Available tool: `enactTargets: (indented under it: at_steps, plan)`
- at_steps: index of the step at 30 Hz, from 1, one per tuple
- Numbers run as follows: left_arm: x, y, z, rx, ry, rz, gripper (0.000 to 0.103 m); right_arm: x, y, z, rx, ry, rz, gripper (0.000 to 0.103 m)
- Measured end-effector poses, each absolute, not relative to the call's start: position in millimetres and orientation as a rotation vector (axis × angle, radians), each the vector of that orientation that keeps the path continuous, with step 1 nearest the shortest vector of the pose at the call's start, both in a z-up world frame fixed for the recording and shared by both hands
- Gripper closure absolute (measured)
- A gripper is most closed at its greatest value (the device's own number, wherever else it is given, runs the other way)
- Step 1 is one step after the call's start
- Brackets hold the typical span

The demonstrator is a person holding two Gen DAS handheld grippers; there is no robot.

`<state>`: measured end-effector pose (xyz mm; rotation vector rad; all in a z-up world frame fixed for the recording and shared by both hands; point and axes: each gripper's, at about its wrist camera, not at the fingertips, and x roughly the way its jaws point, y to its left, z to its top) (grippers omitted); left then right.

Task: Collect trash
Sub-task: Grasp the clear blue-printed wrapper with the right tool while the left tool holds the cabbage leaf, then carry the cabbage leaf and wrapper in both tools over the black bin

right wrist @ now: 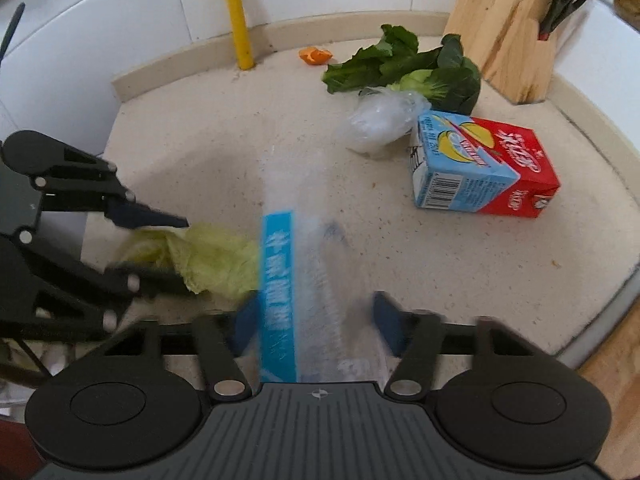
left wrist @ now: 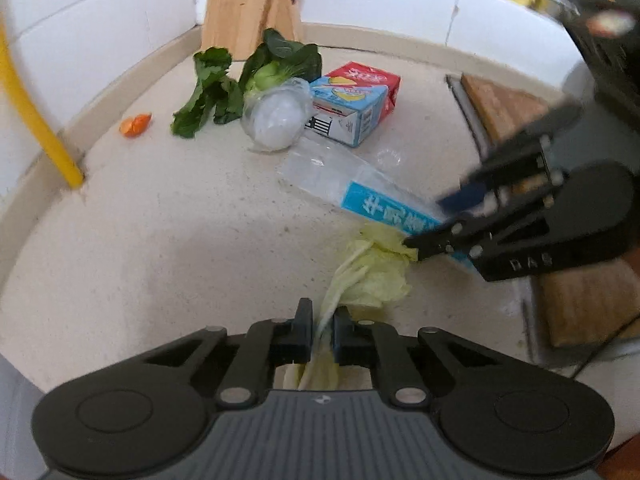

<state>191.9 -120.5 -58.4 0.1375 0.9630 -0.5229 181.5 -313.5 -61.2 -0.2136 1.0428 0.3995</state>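
Trash on my beige countertop (right wrist: 208, 152): pale crumpled cabbage leaf (left wrist: 372, 272) pinched in my left gripper (left wrist: 322, 328), clear blue-labelled plastic wrapper (right wrist: 280, 292) between my right gripper's (right wrist: 316, 320) blurred pads, contact unclear; red-blue carton (right wrist: 480, 168) lies beyond.

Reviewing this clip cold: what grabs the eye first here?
The left hand-held gripper is shut on a pale cabbage leaf at the near counter edge. Beside it, the right hand-held gripper straddles a clear plastic wrapper with a blue label. A red-and-blue carton sits farther back.
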Motion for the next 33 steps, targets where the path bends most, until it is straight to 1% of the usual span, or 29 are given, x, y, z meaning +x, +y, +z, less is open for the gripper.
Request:
enactTargets:
  at_steps: [1, 3, 6, 10, 16, 33]
  plan:
    - [189.7, -116.3, -57.4, 0.122, 0.958, -0.513, 0.098, 178.8, -312.7, -59.7, -0.207, 1.050, 0.398, 0.073]
    - [184.3, -106.9, -53.5, 0.090, 0.941, -0.506, 0.098, 173.6, -312.5, -57.4, -0.162, 1.066, 0.394, 0.079]
    - [175.9, -90.7, -46.8, 0.025, 0.925, -0.511, 0.098, 164.7, -313.0, -52.3, -0.112, 1.062, 0.362, 0.082]
    - [160.6, -73.6, -34.2, 0.008, 0.885, -0.483, 0.098, 153.5, -309.5, -35.2, -0.045, 1.029, 0.338, 0.083]
    - [138.0, -40.3, -16.0, -0.036, 0.830, -0.418, 0.098, 139.1, -280.3, -11.6, -0.034, 0.952, 0.351, 0.083]
    - [73.7, 64.4, -20.5, -0.141, 0.817, -0.139, 0.098, 129.2, -148.3, -10.5, -0.111, 0.920, 0.589, 0.083]
